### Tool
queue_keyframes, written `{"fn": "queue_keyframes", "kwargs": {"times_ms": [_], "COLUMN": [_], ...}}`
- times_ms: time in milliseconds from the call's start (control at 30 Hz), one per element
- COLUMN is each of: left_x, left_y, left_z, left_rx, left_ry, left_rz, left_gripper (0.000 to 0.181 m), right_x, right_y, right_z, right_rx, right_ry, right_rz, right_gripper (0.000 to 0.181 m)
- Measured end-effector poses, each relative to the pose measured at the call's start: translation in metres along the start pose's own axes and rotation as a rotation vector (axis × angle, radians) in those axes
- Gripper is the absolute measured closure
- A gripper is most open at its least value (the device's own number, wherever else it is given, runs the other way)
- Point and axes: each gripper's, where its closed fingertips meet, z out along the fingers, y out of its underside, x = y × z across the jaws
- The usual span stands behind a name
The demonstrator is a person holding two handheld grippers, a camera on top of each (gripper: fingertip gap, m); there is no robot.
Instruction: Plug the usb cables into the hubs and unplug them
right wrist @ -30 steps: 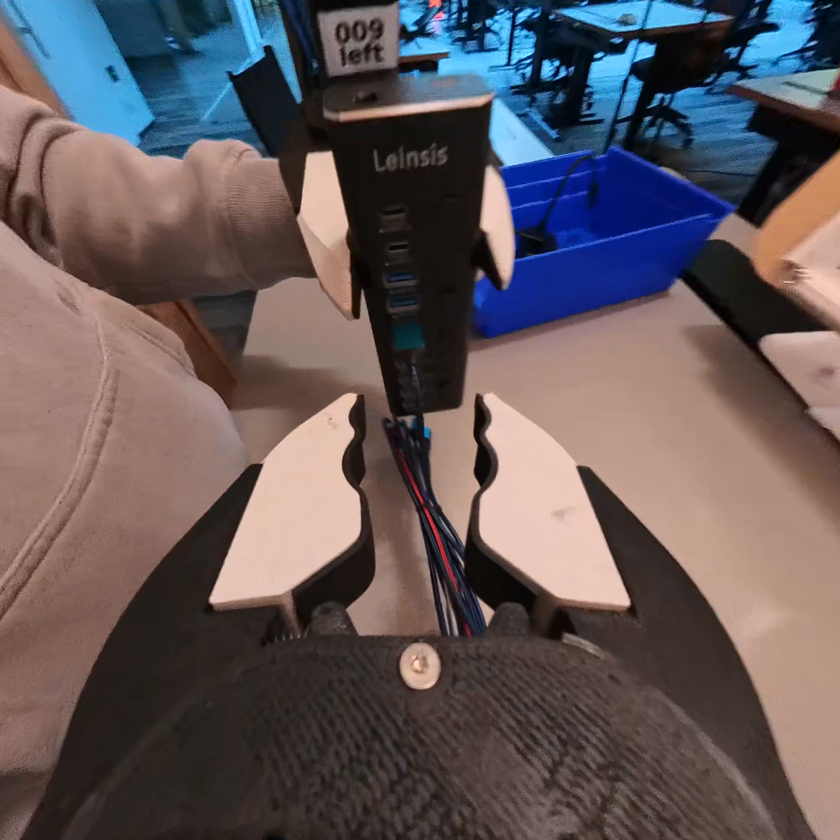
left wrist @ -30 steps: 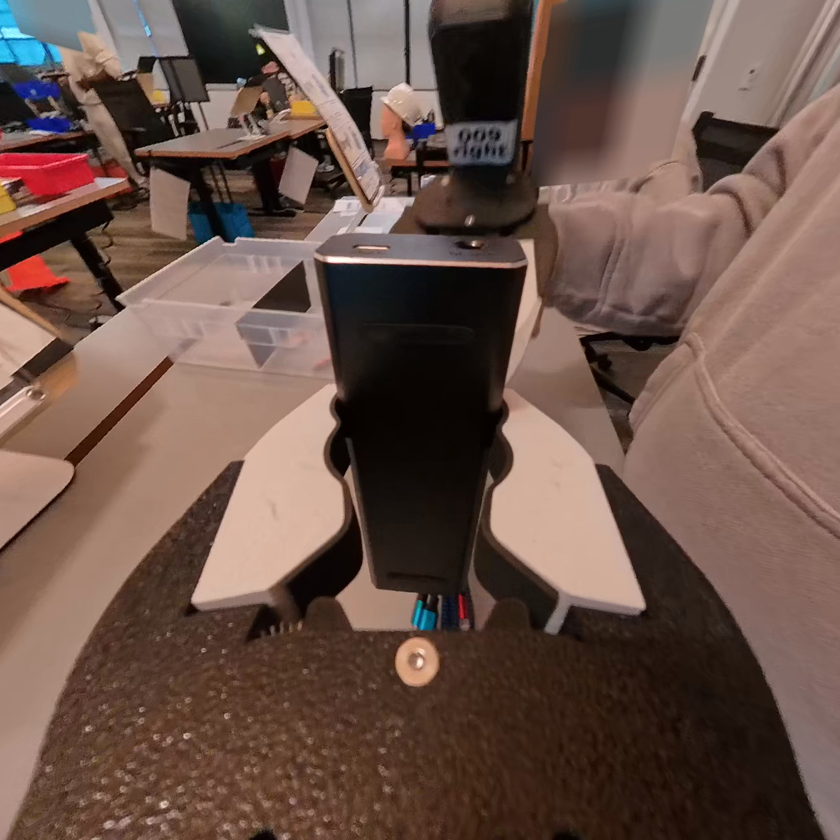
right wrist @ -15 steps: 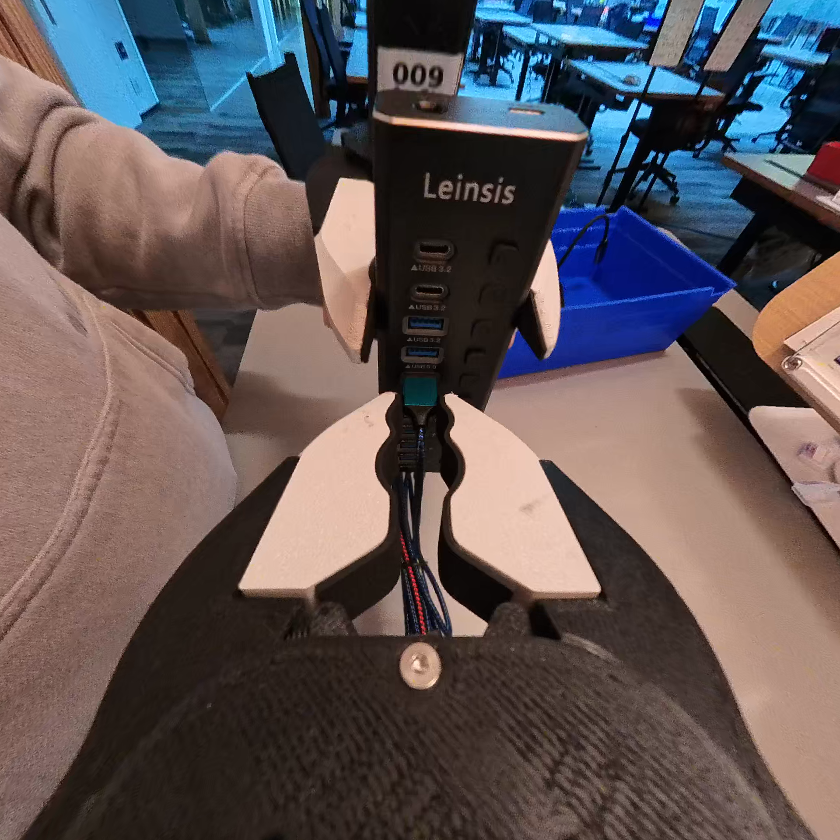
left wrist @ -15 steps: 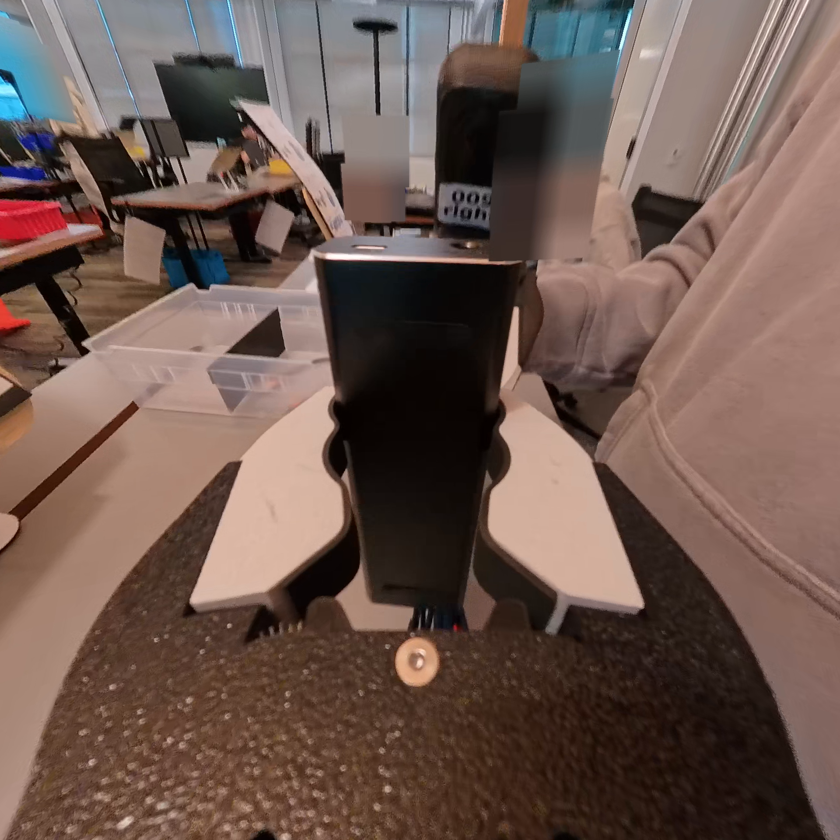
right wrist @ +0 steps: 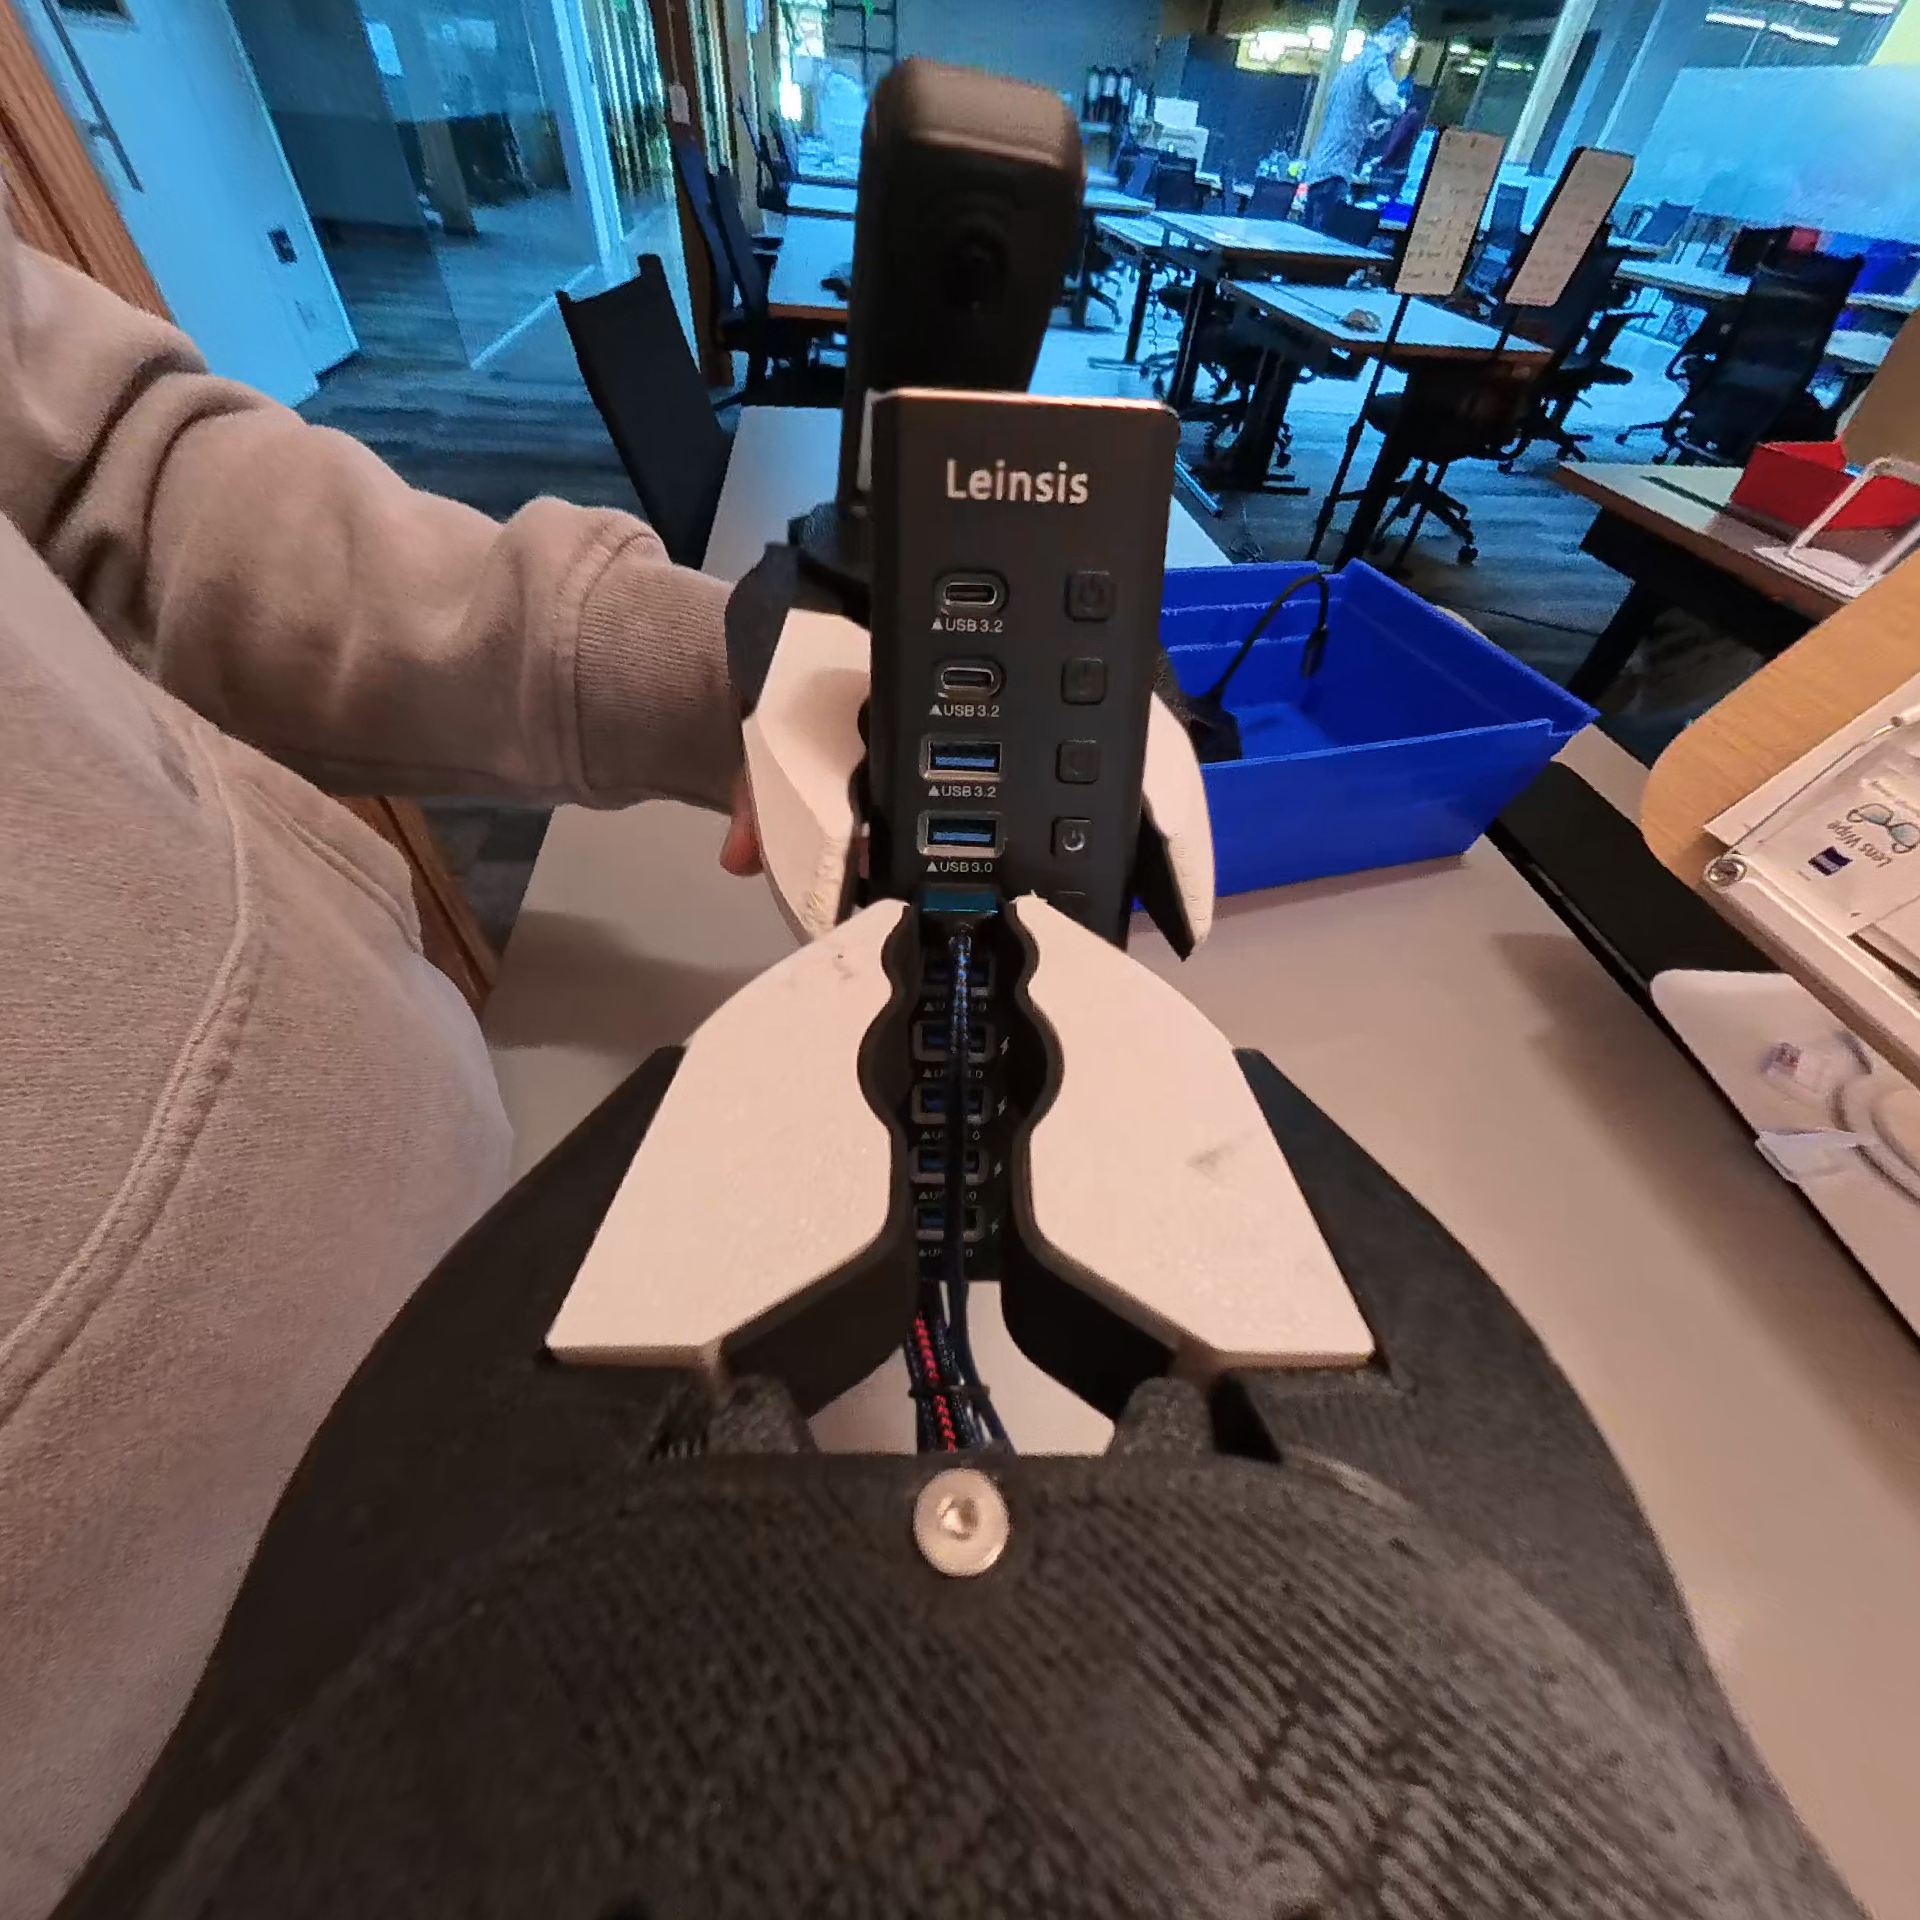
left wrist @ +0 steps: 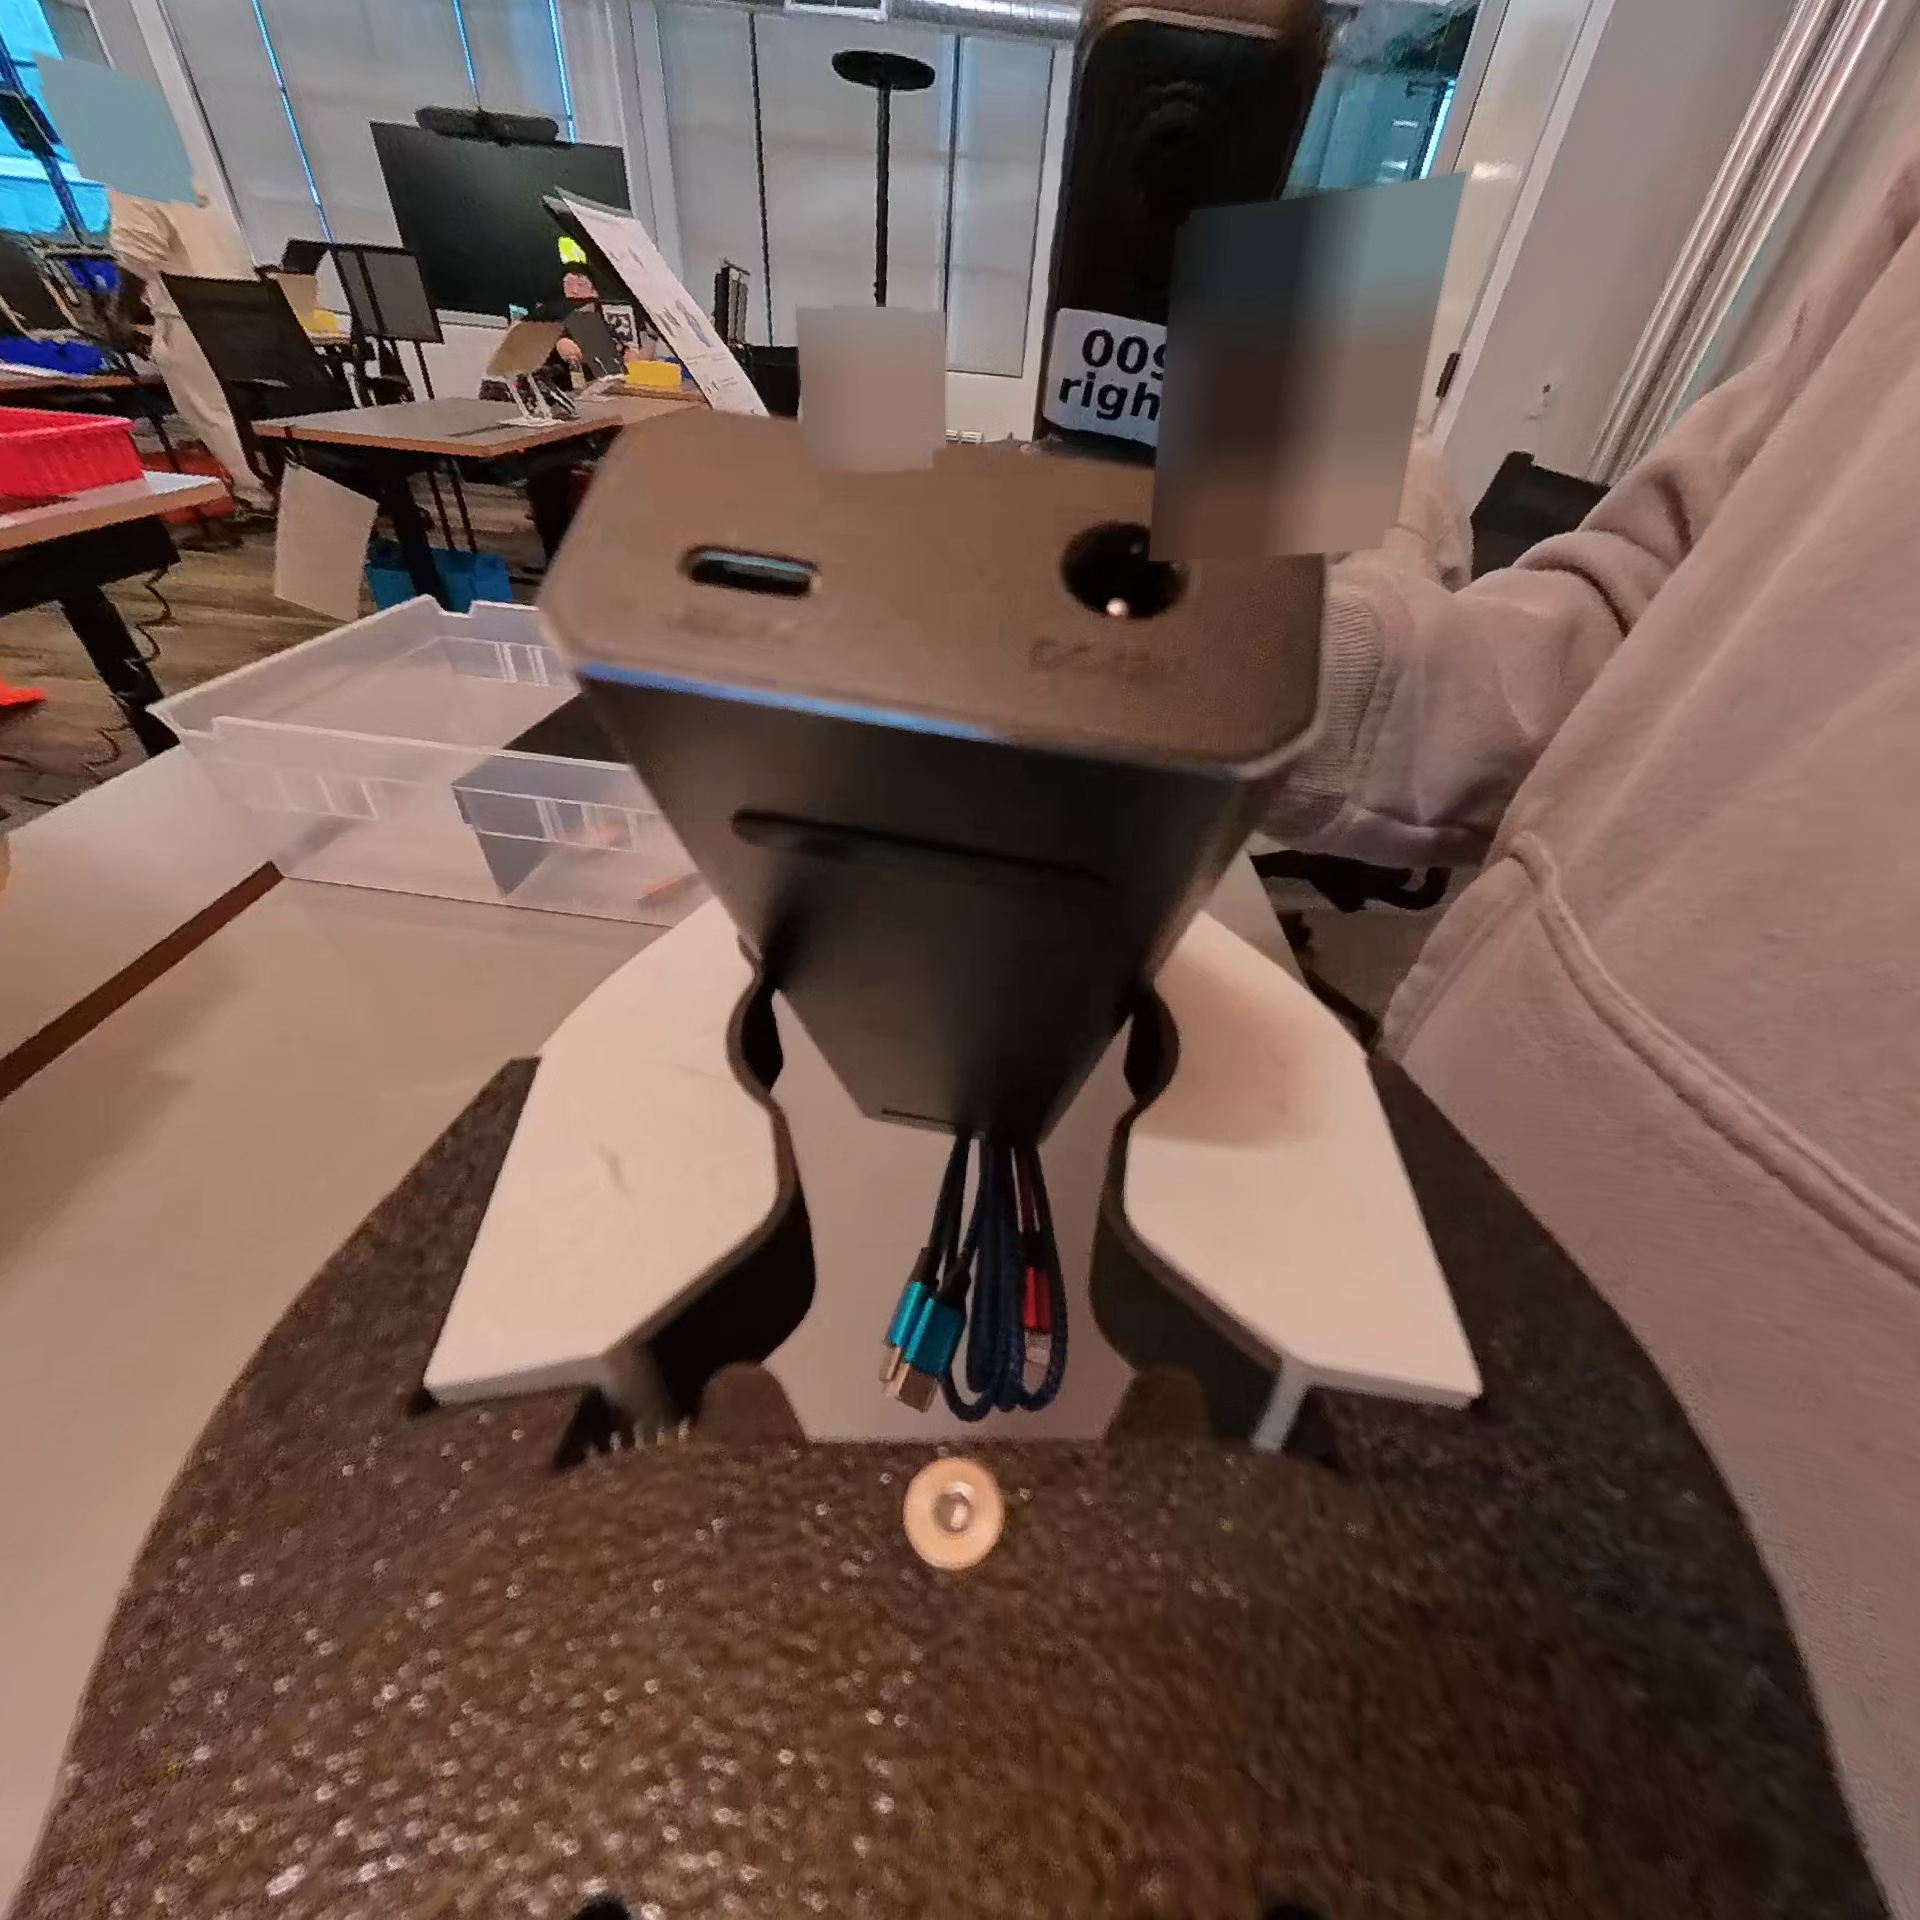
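Observation:
A black USB hub [right wrist: 1023, 499] stands upright in my left gripper [right wrist: 987, 800], whose white fingers [right wrist: 805, 769] clamp its sides. In the left wrist view the hub [left wrist: 935, 831] leans back toward the camera between that gripper's fingers, with my left gripper [left wrist: 951, 1039] shut on it. A teal USB plug [right wrist: 961, 902] sits in a port on the hub's face. My right gripper [right wrist: 963, 914] is shut on this plug. Braided blue and red cables [right wrist: 940, 1382] run down from it. Their loose ends [left wrist: 925, 1340] hang below the hub.
A clear plastic bin [left wrist: 395, 727] stands on the grey table [left wrist: 208, 1039] to the left. A blue bin [right wrist: 1371, 790] with a black cable stands behind the hub. Papers and a wooden stand [right wrist: 1808, 831] lie at the right. The person's beige sleeve [right wrist: 364, 623] is close by.
My right gripper has moved up to the hub and shut on the teal plug. The hub has tilted toward the left wrist camera, and the cable ends now hang in view below it.

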Motion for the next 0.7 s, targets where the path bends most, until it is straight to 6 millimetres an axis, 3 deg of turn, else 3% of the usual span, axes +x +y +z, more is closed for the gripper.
{"fn": "queue_keyframes", "kwargs": {"times_ms": [267,500,700], "left_x": [-0.002,-0.005,-0.005], "left_y": [0.008,0.015,0.015], "left_z": [0.004,0.007,0.01], "left_rx": [-0.029,-0.273,-0.324], "left_ry": [0.01,-0.074,-0.119], "left_rz": [0.014,0.063,0.138], "left_gripper": [0.12,0.121,0.12], "right_x": [0.001,0.003,0.001], "right_y": [-0.002,0.009,0.013], "right_z": [-0.005,-0.011,-0.014], "right_rx": [0.013,-0.143,-0.139], "right_ry": [0.004,0.015,-0.009], "right_rz": [0.018,0.04,0.043], "right_gripper": [0.168,0.168,0.168]}}
